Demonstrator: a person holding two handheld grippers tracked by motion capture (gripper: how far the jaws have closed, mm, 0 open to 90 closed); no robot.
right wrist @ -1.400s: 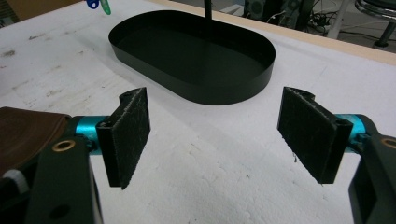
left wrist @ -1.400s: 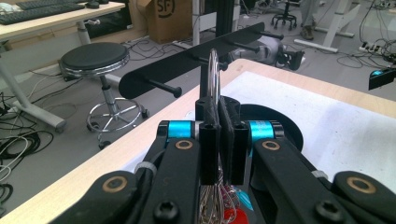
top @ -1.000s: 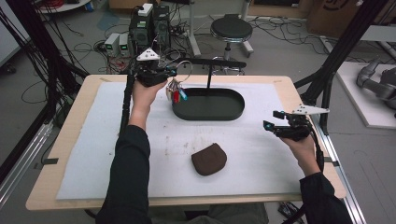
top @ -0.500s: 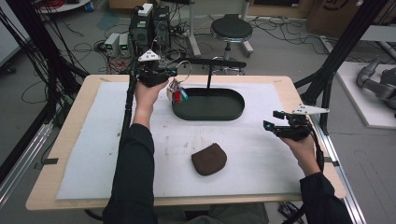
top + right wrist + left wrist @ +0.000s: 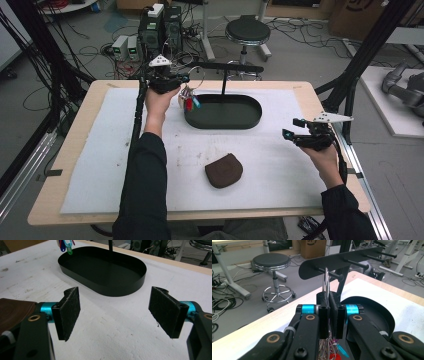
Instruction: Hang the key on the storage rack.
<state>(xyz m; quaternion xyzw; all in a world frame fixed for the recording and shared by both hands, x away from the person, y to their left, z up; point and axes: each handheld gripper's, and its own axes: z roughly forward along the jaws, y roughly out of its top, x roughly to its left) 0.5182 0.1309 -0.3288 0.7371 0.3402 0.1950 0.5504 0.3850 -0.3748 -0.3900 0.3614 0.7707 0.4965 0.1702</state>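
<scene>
My left gripper (image 5: 181,79) (image 5: 329,297) is shut on a metal key ring (image 5: 326,281) at the back of the table. Keys with red and blue tags (image 5: 190,103) hang below its jaws. The ring's top meets the nearest peg of the black hook rack (image 5: 342,260) (image 5: 227,66); I cannot tell whether it is around the peg. The rack stands on a post above a black oval tray (image 5: 222,125) (image 5: 105,291). At the right edge of the table my right gripper (image 5: 290,130) (image 5: 117,312) is held open over the white mat, with nothing between its pads.
A brown leather pouch (image 5: 223,170) (image 5: 12,312) lies on the white mat (image 5: 100,150) near the front middle. Behind the table are a round stool (image 5: 247,31) (image 5: 270,261), electronics boxes and loose cables on the floor. Black frame posts stand at both sides.
</scene>
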